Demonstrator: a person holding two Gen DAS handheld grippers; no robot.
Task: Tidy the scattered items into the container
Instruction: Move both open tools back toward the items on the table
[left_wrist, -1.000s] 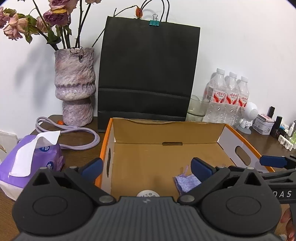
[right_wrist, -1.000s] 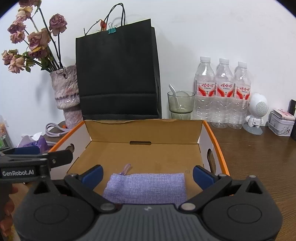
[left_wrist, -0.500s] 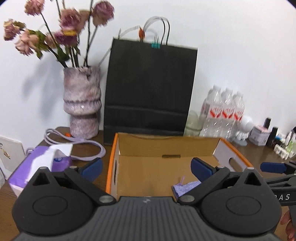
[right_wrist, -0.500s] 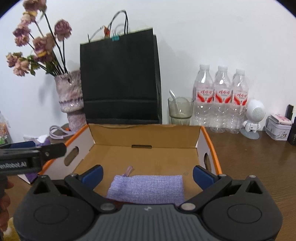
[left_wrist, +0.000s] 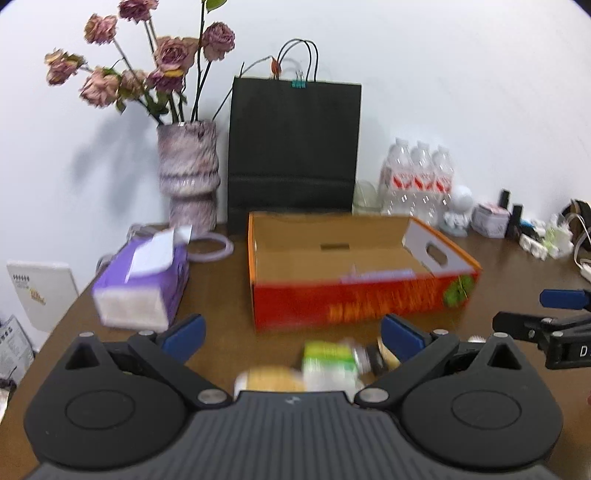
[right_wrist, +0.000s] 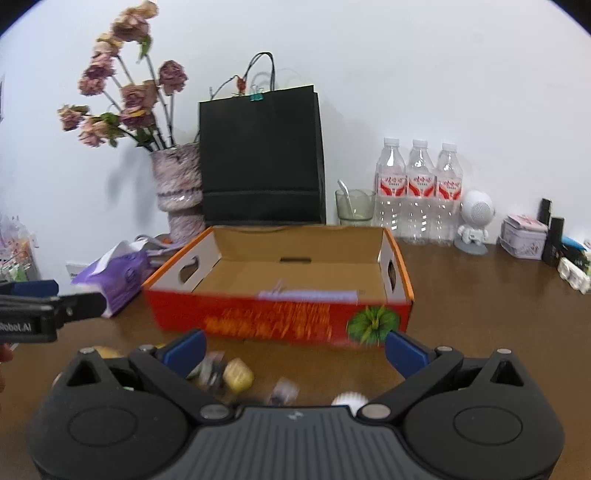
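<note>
Left gripper (left_wrist: 293, 334), right gripper (right_wrist: 293, 347) spread wide (nothing held), facing box (right_wrist: 280, 317).

Vase (right_wrist: 180, 192): mottled purple, holds dried roses (right_wrist: 125, 99), back left on table (right_wrist: 480, 295).
Paper bag (right_wrist: 262, 158): black, upright against wall, teal clip on top.
Water bottles (right_wrist: 419, 188): three in a row, right of glass (right_wrist: 354, 206).
Tissue pack (left_wrist: 142, 277): purple, left side.
Robot figurine (right_wrist: 474, 221): white, beside bottles.
</note>
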